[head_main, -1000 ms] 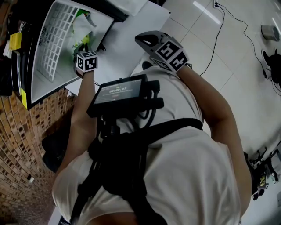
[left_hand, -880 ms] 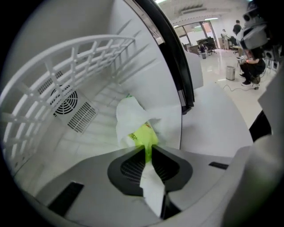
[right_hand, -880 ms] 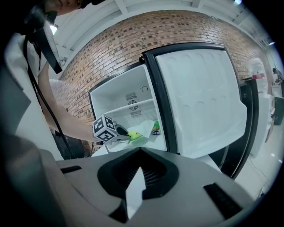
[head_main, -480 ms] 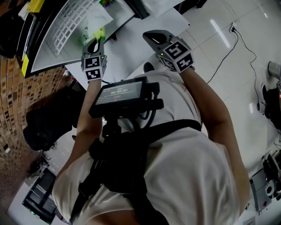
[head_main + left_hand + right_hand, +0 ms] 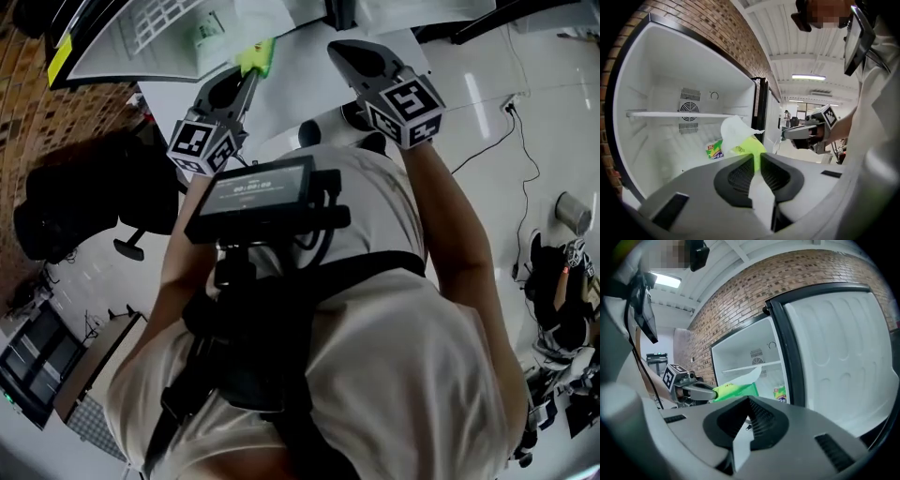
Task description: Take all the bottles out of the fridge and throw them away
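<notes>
My left gripper (image 5: 756, 161) is shut on a flattened lime-green item (image 5: 749, 146) with a white end, held up in front of the open white fridge (image 5: 656, 65). In the head view that left gripper (image 5: 251, 73) points at the fridge's lower edge, the green item (image 5: 259, 56) at its tip. Beside it my right gripper (image 5: 345, 49) holds nothing; in its own view the right gripper (image 5: 747, 414) has its jaws together. A small green-and-yellow packet (image 5: 715, 150) lies inside the fridge under a white shelf (image 5: 679, 114); it shows as the packet (image 5: 780, 393) in the right gripper view too.
The fridge door (image 5: 843, 357) stands open on the right. A brick wall (image 5: 740, 301) runs behind the fridge. A black chair (image 5: 84, 202) stands at the left, and a cable (image 5: 487, 141) trails over the white tiled floor at the right.
My left gripper has come up and back out of the fridge with the green item in it. The right gripper has risen a little. The view has swung away from the fridge.
</notes>
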The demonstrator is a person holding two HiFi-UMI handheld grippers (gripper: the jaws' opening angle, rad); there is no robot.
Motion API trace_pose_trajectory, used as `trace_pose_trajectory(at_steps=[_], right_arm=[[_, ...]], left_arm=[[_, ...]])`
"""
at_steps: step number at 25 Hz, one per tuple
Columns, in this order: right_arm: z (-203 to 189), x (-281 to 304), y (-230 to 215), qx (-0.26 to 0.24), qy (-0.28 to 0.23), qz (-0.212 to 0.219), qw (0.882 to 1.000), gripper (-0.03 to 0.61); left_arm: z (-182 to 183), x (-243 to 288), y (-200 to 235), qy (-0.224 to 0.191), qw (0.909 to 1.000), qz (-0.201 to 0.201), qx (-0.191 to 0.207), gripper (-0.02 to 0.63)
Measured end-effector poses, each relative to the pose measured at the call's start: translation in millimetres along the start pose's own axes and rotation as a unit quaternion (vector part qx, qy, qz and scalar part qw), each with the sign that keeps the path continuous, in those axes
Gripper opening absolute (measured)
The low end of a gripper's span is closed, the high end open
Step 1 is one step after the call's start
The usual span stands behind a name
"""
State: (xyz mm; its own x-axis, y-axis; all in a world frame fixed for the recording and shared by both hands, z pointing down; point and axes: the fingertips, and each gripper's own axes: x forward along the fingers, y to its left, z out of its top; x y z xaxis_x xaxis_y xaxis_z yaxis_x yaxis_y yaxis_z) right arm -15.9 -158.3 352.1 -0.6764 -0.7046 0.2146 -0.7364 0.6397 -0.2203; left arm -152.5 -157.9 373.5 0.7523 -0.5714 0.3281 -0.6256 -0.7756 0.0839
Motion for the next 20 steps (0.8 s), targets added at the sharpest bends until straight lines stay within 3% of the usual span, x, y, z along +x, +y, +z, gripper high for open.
trace_pose_trajectory(at_steps=[8, 16, 20], right_arm=[[2, 1, 22, -0.005, -0.015, 0.038, 0.999, 0.003], [-7, -16, 9, 0.005, -0.017, -0.003, 1.0, 0.003], [-10, -26, 3, 0.011, -0.023, -0.037, 0.999, 0.003]], left_arm=[[9, 8, -37, -0.012, 0.9987, -0.048, -0.003, 0.051], [3, 22, -44, -0.003, 0.9965, -0.082, 0.014, 0.051], [-7, 31, -56, 0.017, 0.9925, -0.119, 0.024, 0.051]])
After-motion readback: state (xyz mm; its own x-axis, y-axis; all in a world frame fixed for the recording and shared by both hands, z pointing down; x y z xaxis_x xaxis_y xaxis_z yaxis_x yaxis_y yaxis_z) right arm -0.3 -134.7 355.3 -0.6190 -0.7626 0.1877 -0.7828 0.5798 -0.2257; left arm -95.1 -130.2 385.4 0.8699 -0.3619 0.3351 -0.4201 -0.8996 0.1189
